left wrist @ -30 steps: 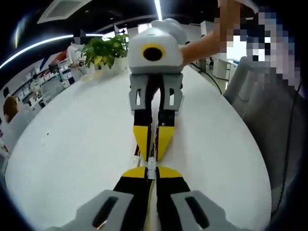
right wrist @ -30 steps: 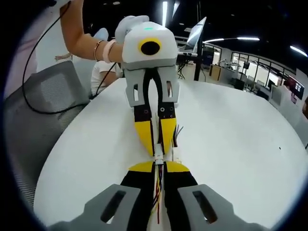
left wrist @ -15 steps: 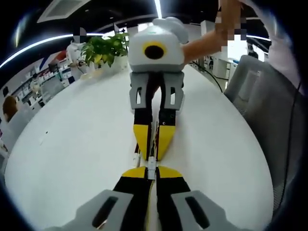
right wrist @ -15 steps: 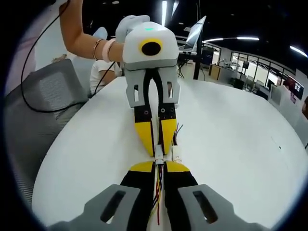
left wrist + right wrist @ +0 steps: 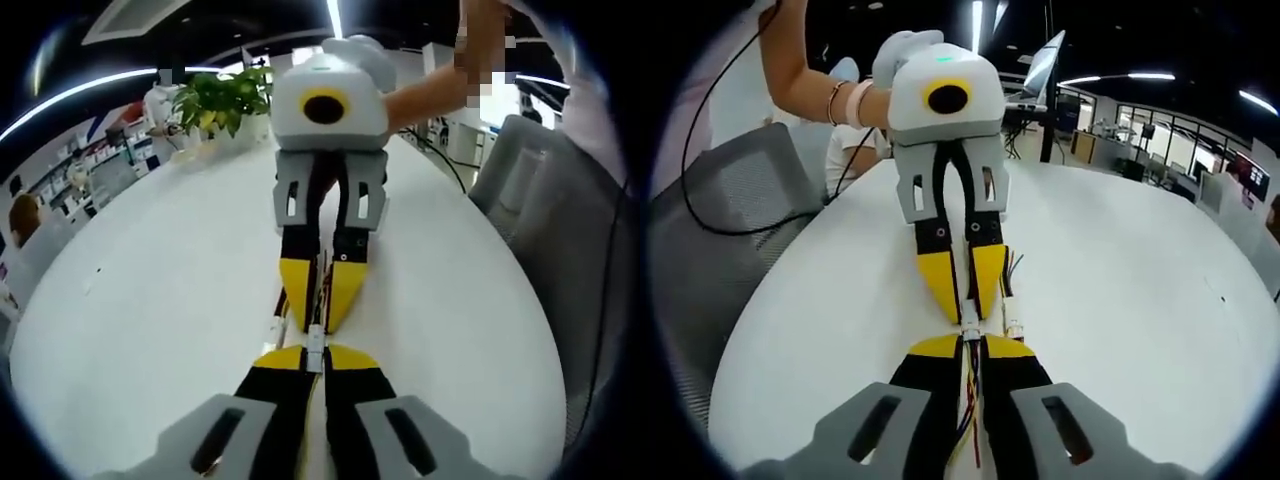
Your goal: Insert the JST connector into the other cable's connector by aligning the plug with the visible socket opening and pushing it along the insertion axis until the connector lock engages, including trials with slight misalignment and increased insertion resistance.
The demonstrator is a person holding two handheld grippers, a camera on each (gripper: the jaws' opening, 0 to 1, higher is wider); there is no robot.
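Over the white table (image 5: 150,290), the left gripper (image 5: 314,362) and right gripper (image 5: 971,345) meet tip to tip, each clamped on its small white connector (image 5: 314,345), the two joined between the tips.

Left gripper (image 5: 314,362) and right gripper (image 5: 970,348) are each showing yellow fingertips, black mid-sections and grey housings. A white connector (image 5: 969,324) is showing between the tips, trailing red and yellow wires (image 5: 970,400). A second white connector (image 5: 1012,326) is trailing dark wires. The table (image 5: 1120,290) is presenting plain white. A green-leaved plant (image 5: 222,100) is showing at the far edge; the chair (image 5: 710,240) is showing grey.
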